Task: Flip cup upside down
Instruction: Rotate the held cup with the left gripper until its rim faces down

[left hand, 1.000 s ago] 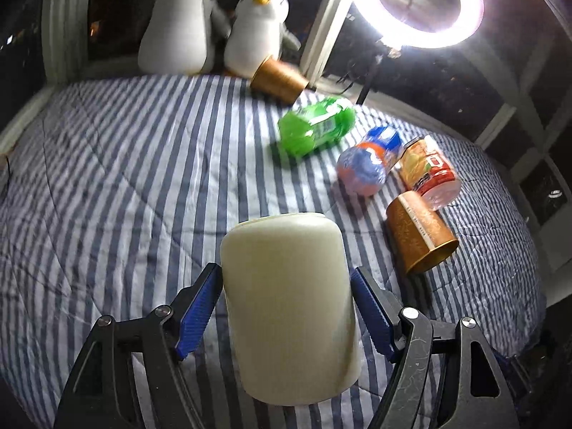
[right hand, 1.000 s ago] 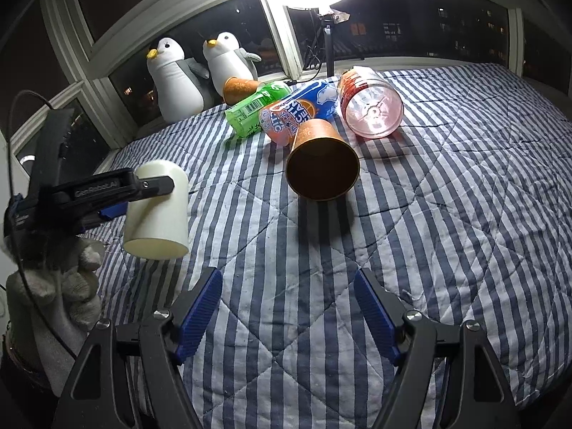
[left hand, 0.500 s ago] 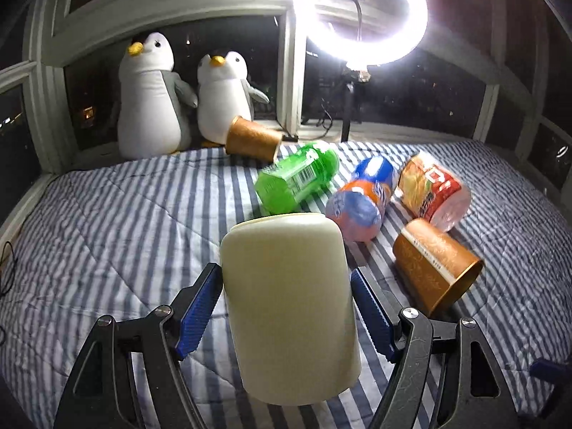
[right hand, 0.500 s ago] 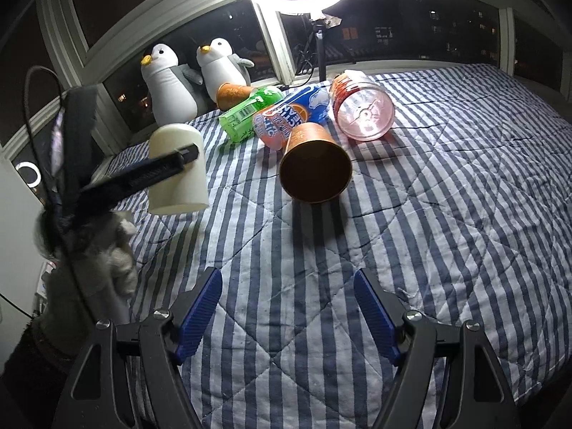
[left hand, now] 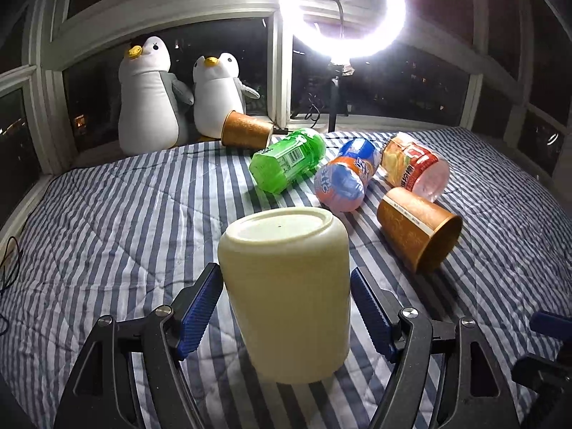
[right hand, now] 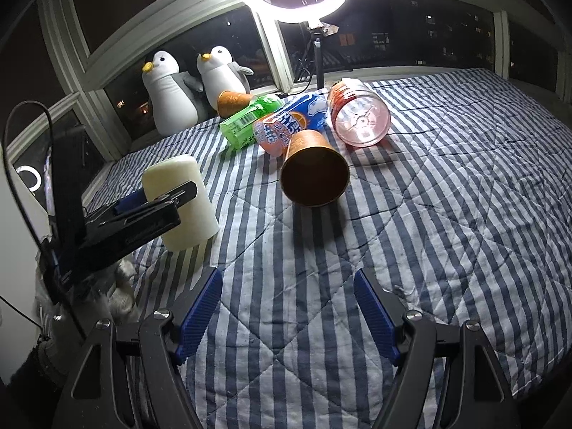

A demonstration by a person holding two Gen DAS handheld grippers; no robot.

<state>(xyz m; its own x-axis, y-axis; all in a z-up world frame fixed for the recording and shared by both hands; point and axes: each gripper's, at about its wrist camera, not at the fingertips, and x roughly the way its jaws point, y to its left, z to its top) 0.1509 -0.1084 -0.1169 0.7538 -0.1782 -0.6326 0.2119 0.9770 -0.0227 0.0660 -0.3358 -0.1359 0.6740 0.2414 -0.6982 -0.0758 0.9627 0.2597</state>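
A cream cup (left hand: 286,296) stands upside down, base up, with its rim on the striped quilt (left hand: 107,221). My left gripper (left hand: 286,307) has its blue pads on either side of the cup, with slight gaps showing. In the right wrist view the cup (right hand: 178,203) is at the left with the left gripper's finger across it. My right gripper (right hand: 287,309) is open and empty over bare quilt (right hand: 447,214) near the front.
A brown paper cup (left hand: 418,232) lies on its side to the right. Behind it lie a green bottle (left hand: 286,164), an orange-blue bottle (left hand: 345,178) and a red bottle (left hand: 414,166). Another brown cup (left hand: 245,130), two penguin plushes (left hand: 150,100) and a ring light (left hand: 341,10) stand at the window.
The left gripper has tilted and lowered the cup from held in the air to its rim resting on the quilt. The pads now look slightly apart from the cup. The right gripper stayed open.
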